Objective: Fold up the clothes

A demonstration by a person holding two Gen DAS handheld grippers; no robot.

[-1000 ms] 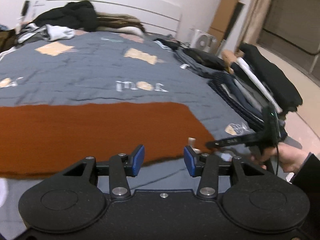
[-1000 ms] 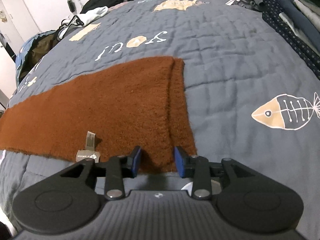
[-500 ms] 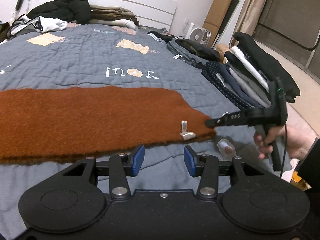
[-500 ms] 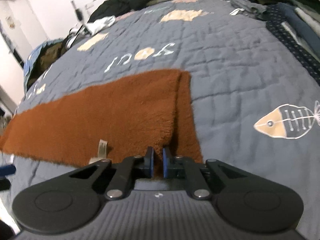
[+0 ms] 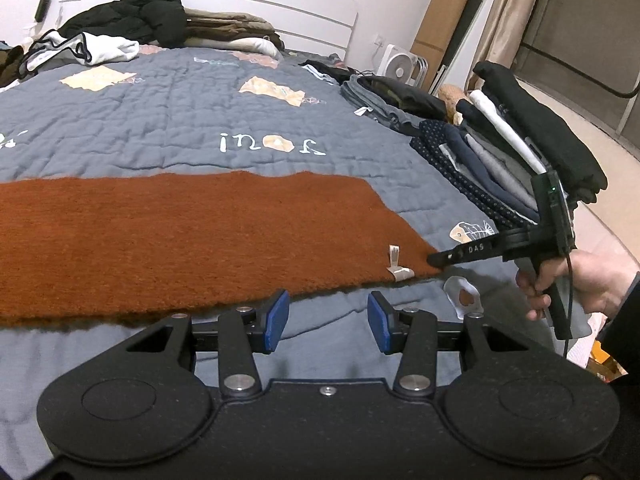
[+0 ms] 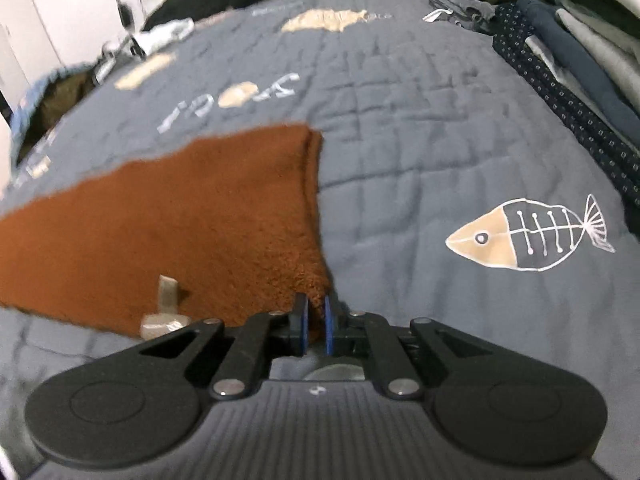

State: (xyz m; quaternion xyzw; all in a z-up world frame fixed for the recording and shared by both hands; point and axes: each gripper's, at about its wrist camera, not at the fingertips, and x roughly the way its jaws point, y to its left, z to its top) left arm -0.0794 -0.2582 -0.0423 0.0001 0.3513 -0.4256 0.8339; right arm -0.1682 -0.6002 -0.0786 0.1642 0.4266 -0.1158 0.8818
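Note:
A long rust-brown knit scarf (image 5: 180,232) lies flat across the grey quilt, with a white care label (image 5: 396,264) near its right end. My left gripper (image 5: 326,320) is open and empty, just short of the scarf's near edge. My right gripper (image 6: 314,322) is shut on the scarf's near right corner (image 6: 312,300) and lifts it slightly; it also shows in the left wrist view (image 5: 436,260), with the person's hand on its handle. The scarf (image 6: 180,232) spreads to the left in the right wrist view, its label (image 6: 164,300) near the gripper.
The grey quilt (image 5: 200,120) covers the bed. A stack of folded clothes (image 5: 520,152) lies along the bed's right side. Loose dark and white garments (image 5: 120,28) are heaped at the headboard. A fan (image 5: 398,70) stands by the far wall.
My right gripper closed on the scarf's corner and raised it a little. My left gripper stayed open and drew back slightly from the scarf's edge.

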